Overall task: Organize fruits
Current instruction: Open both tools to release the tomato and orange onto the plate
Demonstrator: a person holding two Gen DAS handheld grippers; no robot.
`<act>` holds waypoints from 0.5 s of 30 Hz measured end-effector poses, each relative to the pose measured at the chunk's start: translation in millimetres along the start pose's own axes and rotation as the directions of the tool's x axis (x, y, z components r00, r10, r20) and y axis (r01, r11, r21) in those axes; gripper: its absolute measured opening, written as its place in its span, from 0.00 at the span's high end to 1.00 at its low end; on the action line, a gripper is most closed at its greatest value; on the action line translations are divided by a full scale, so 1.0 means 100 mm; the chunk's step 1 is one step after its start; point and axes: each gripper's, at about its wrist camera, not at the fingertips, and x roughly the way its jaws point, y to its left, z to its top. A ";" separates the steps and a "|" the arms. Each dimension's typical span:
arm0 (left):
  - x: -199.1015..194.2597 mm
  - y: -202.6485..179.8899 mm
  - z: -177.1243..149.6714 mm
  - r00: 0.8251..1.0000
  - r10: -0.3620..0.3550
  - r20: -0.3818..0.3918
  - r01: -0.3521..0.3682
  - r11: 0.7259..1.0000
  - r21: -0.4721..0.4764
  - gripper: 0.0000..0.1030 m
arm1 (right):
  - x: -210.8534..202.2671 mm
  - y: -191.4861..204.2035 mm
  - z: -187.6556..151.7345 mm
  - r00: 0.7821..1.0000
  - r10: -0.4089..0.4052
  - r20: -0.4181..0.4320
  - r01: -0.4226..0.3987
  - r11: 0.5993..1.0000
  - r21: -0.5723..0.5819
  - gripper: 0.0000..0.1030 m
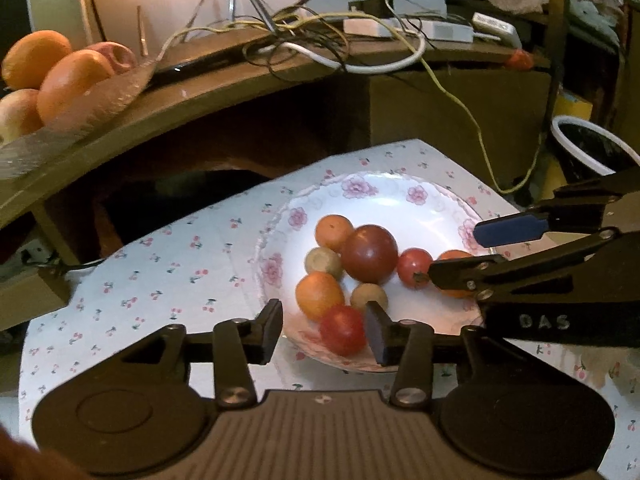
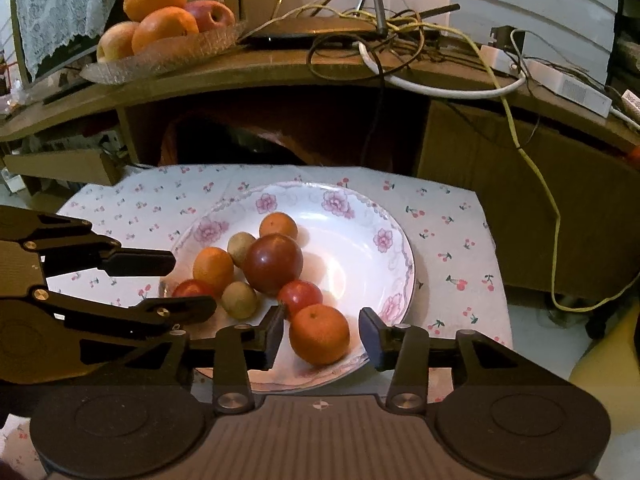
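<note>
A white flowered plate (image 1: 384,200) (image 2: 352,216) holds several small fruits: a dark red plum (image 1: 370,254) (image 2: 273,263), oranges, red tomatoes and two brown kiwis. My left gripper (image 1: 324,330) is open, its jaws either side of a red tomato (image 1: 342,330) at the plate's near rim. My right gripper (image 2: 320,334) is open, its jaws either side of an orange (image 2: 319,334) at the plate's near edge. Each gripper also shows in the other's view, the right one (image 1: 460,252) and the left one (image 2: 188,284).
The plate stands on a cherry-print cloth (image 1: 160,280) (image 2: 452,240). Behind is a wooden shelf (image 1: 200,92) with a glass dish (image 2: 168,56) of oranges and apples, a tangle of cables (image 2: 400,40) and white boxes. A dark pot (image 1: 592,152) stands right.
</note>
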 end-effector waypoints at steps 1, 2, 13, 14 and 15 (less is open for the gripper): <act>-0.02 0.01 0.00 1.000 0.006 0.003 -0.006 1.000 -0.006 0.50 | -0.02 0.00 0.01 1.000 0.003 0.006 -0.003 1.000 0.001 0.55; -0.05 0.03 0.00 1.000 0.012 0.007 -0.012 1.000 -0.015 0.49 | -0.05 -0.01 0.02 1.000 0.007 0.015 -0.007 1.000 0.007 0.55; -0.34 0.10 -0.10 0.997 0.075 0.030 -0.072 0.993 -0.099 0.33 | -0.33 -0.12 0.10 0.997 0.025 0.073 -0.033 0.994 0.103 0.51; -0.37 0.09 -0.13 0.996 0.078 0.032 -0.074 0.992 -0.105 0.29 | -0.36 -0.11 0.09 0.997 0.017 0.069 -0.025 0.994 0.108 0.51; -0.39 0.09 -0.15 0.996 0.082 0.033 -0.078 0.991 -0.109 0.27 | -0.40 -0.10 0.06 0.998 0.008 0.067 -0.015 0.994 0.110 0.51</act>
